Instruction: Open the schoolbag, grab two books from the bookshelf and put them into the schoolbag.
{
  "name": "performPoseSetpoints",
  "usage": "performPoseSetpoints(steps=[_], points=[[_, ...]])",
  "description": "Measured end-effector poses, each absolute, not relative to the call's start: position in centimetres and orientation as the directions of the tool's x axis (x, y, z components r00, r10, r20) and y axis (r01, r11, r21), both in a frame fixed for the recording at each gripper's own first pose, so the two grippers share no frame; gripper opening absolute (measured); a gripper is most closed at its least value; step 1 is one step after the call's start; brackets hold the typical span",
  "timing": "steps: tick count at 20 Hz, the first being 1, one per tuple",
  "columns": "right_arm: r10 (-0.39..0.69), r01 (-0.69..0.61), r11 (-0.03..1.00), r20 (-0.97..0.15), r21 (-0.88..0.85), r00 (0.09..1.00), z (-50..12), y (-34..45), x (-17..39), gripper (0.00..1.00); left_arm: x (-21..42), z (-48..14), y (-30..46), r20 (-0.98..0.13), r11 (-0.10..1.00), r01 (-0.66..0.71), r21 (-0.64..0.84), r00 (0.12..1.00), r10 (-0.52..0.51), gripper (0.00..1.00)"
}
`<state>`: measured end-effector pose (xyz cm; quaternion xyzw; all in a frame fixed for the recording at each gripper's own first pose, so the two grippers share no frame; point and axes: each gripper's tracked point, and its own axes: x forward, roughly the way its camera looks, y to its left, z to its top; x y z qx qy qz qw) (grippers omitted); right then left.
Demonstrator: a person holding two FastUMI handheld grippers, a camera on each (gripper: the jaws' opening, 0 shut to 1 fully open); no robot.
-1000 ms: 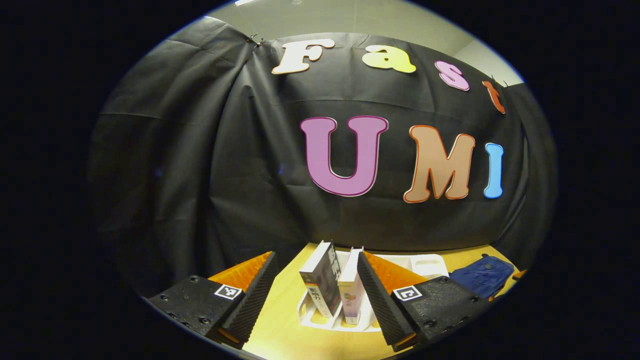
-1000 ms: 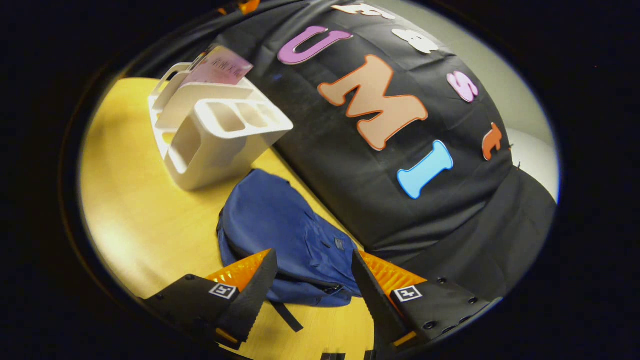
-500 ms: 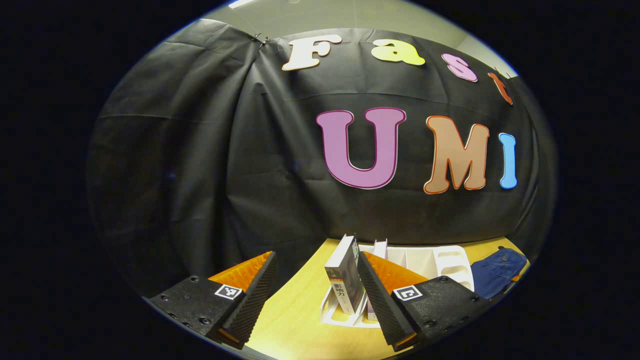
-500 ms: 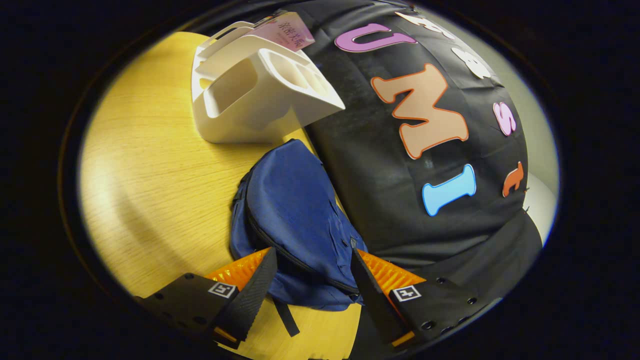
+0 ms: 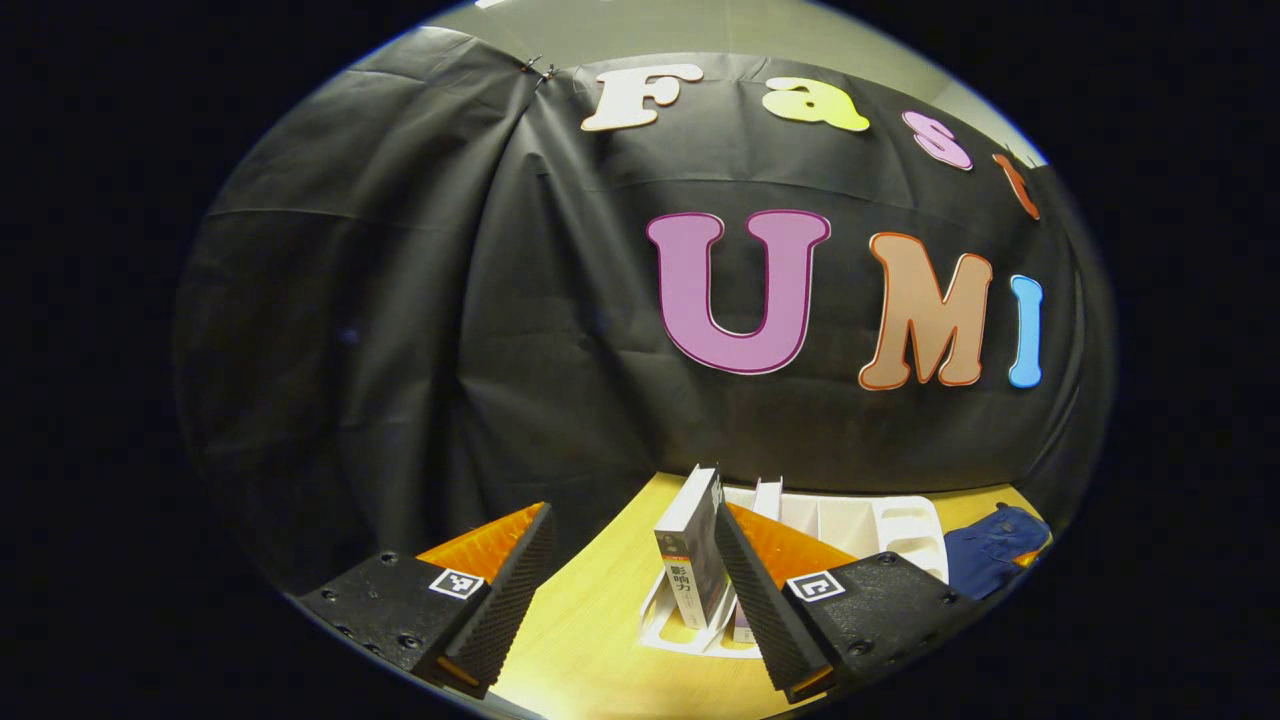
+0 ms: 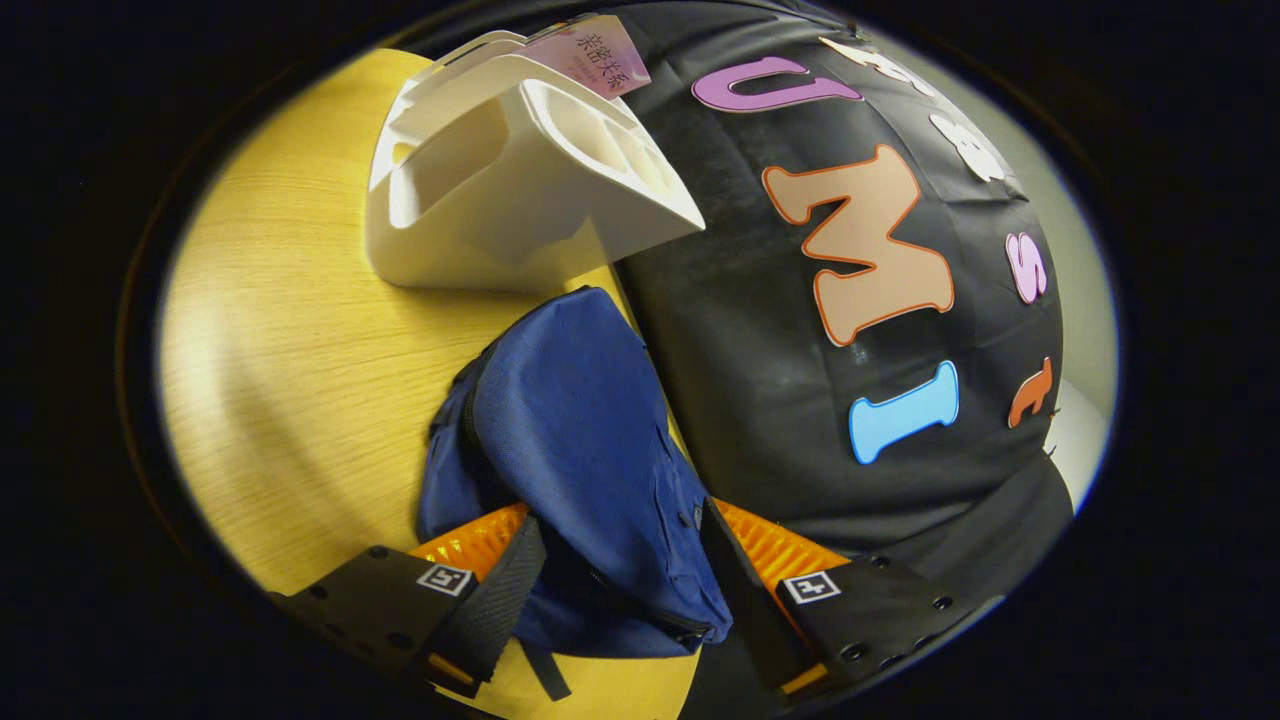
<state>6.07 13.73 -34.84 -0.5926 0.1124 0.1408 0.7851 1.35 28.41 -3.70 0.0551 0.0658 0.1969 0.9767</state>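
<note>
Lying on the desk point(image 6: 290, 330) against the booth wall, the blue schoolbag point(image 6: 580, 440) sits between the right gripper point(image 6: 620, 580)'s spread jaws; whether either touches the fabric is hard to tell. The left gripper point(image 5: 635, 580) hangs open and empty before two upright books point(image 5: 690, 560) in the white bookshelf point(image 5: 900, 525).

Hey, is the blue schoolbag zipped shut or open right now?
Shut, as far as visible: the schoolbag lies on the table with its zipper line closed and no gap showing.
</note>
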Motion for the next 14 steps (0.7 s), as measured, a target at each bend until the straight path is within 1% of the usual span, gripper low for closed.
performPoseSetpoints(steps=[2, 3, 4, 5, 6, 7, 8, 9, 10, 13, 14], points=[[0.092, -0.350, 0.254, -0.338, -0.902, 0.937, -35.2, 14.1, 7.0, 0.97, 1.6, -3.8, 28.3, -0.110, 0.918, -0.373, 0.136, 0.915, 0.388, 0.94], [0.091, -0.351, 0.245, -0.339, -0.904, 0.936, -35.8, 14.3, 7.4, 0.97, 1.7, -3.9, 28.2, -0.113, 0.918, -0.372, 0.140, 0.915, 0.388, 0.90], [0.089, -0.356, 0.232, -0.344, -0.905, 0.935, -36.5, 14.4, 8.0, 1.00, 1.9, -3.9, 28.0, -0.114, 0.919, -0.366, 0.143, 0.917, 0.383, 0.90], [0.086, -0.367, 0.231, -0.356, -0.901, 0.930, -37.3, 14.6, 8.6, 1.00, 2.0, -3.7, 27.8, -0.113, 0.921, -0.360, 0.147, 0.919, 0.377, 0.94], [0.081, -0.383, 0.247, -0.375, -0.890, 0.923, -38.2, 14.6, 8.8, 0.96, 2.3, -3.7, 27.4, -0.111, 0.924, -0.351, 0.151, 0.923, 0.368, 0.93], [0.079, -0.389, 0.267, -0.382, -0.882, 0.921, -38.8, 14.5, 8.8, 1.00, 2.5, -3.6, 27.2, -0.111, 0.927, -0.343, 0.153, 0.926, 0.361, 0.93], [0.082, -0.381, 0.269, -0.373, -0.885, 0.924, -38.9, 14.8, 9.2, 0.94, 2.6, -3.7, 26.9, -0.113, 0.930, -0.334, 0.153, 0.929, 0.353, 0.93], [0.087, -0.373, 0.262, -0.363, -0.890, 0.928, -38.9, 15.2, 9.8, 0.83, 2.9, -3.9, 26.5, -0.120, 0.934, -0.324, 0.152, 0.932, 0.342, 0.90], [0.095, -0.359, 0.251, -0.346, -0.899, 0.933, -38.4, 15.6, 9.9, 0.72, 3.2, -4.0, 26.2, -0.126, 0.937, -0.314, 0.151, 0.934, 0.333, 0.90], [0.094, -0.344, 0.221, -0.331, -0.913, 0.939, -38.6, 15.6, 10.7, 0.31, 4.5, -4.2, 25.4, -0.140, 0.947, -0.273, 0.167, 0.945, 0.297, 0.90], [0.091, -0.354, 0.223, -0.342, -0.908, 0.935, -39.1, 15.5, 10.6, 0.21, 5.0, -4.3, 25.1, -0.144, 0.950, -0.256, 0.179, 0.948, 0.283, 0.90]])
